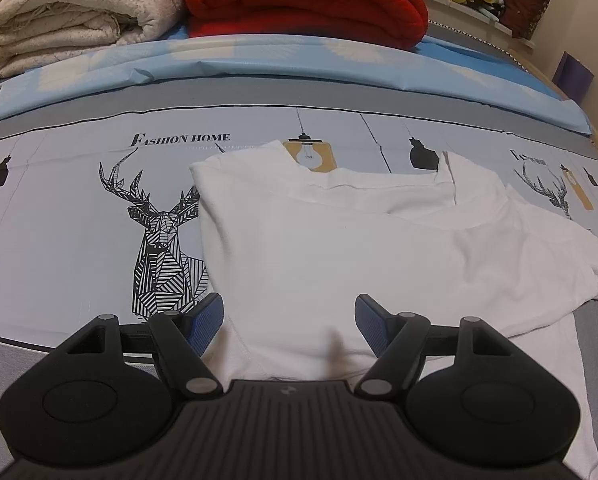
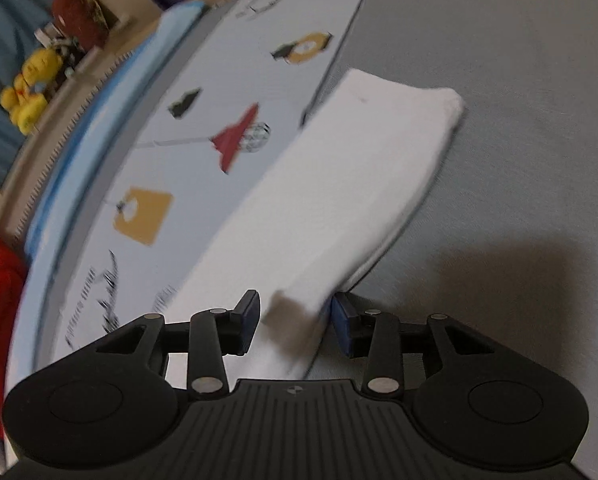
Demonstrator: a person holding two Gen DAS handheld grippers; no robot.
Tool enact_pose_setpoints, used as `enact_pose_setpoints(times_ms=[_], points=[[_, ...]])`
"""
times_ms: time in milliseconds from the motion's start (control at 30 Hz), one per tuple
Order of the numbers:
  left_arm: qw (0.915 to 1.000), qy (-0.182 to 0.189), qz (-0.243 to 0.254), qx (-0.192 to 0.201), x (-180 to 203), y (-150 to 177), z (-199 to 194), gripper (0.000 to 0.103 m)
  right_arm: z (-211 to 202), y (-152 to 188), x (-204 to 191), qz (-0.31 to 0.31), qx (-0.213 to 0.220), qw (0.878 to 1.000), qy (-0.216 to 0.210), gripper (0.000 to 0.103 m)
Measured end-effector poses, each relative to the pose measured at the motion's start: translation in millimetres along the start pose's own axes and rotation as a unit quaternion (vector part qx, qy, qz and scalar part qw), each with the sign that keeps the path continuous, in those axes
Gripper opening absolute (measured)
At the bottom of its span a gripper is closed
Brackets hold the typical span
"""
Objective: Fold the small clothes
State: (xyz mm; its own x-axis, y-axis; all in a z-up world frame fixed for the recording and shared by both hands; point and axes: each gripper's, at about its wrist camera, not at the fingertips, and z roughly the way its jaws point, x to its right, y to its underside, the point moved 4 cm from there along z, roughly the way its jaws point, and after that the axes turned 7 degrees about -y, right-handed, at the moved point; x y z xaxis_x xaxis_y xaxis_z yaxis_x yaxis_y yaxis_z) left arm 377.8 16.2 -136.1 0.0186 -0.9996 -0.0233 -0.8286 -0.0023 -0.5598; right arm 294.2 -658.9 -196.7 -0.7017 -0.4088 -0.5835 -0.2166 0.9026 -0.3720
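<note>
Spreading flat on the printed bedcover, the white shirt lies between both parted claws, left gripper and right gripper, so align hems before pinching.

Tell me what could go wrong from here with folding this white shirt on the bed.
1. The right gripper has the sleeve between open pads; it may close on too little cloth and slip.
2. The left gripper is open over the white shirt, not pinning it, so the body could drag and wrinkle.
</note>
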Motion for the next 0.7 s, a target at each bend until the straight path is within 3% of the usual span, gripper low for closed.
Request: enact_pose_setpoints(times_ms=[67, 133, 167, 200, 300, 400, 433, 533, 633, 700], points=[[1.0000, 0.000, 0.000, -0.001, -0.3, 0.7, 0.2, 0.077, 4.0, -1.2, -2.4, 0.005, 0.013, 1.000, -0.015, 0.042], [1.0000, -0.001, 0.001, 0.000, -0.4, 0.5, -0.3, 0.077, 6.2, -0.7, -7.0, 0.002, 0.022, 0.999, -0.023, 0.034], [1.0000, -0.001, 0.001, 0.000, -1.3, 0.3, -0.8, 0.077, 7.2, 0.2, -10.6, -0.002, 0.027, 0.999, -0.030, 0.010], [1.0000, 0.000, 0.000, 0.001, -2.2, 0.1, -1.2, 0.077, 9.0, 0.1, -14.0, -0.007, 0.028, 0.999, -0.034, 0.005], [1.0000, -0.001, -0.005, 0.002, -6.4, -0.6, -2.5, 0.077, -2.0, 1.8, -32.5, -0.036, 0.065, 0.997, -0.024, 0.005], [0.9999, 0.000, -0.013, 0.004, -14.2, -2.4, -5.6, 0.077, -30.4, 12.4, -82.4, -0.120, 0.122, 0.985, -0.031, 0.005], [0.9998, 0.000, -0.017, 0.006, -17.5, -3.2, -7.5, 0.077, -42.8, 21.5, -105.6, -0.159, 0.137, 0.977, -0.041, 0.005], [0.9994, 0.002, -0.033, 0.012, -28.7, -7.0, -13.8, 0.077, -87.9, 78.2, -187.6, -0.279, 0.164, 0.939, -0.120, 0.005], [0.9986, -0.001, -0.050, 0.019, -41.2, -11.9, -19.3, 0.077, -125.8, 165.7, -254.1, -0.373, 0.120, 0.889, -0.235, 0.005], [0.9976, -0.003, -0.067, 0.020, -50.6, -14.3, -21.2, 0.077, -139.2, 230.5, -281.5, -0.415, 0.049, 0.855, -0.307, 0.007]])
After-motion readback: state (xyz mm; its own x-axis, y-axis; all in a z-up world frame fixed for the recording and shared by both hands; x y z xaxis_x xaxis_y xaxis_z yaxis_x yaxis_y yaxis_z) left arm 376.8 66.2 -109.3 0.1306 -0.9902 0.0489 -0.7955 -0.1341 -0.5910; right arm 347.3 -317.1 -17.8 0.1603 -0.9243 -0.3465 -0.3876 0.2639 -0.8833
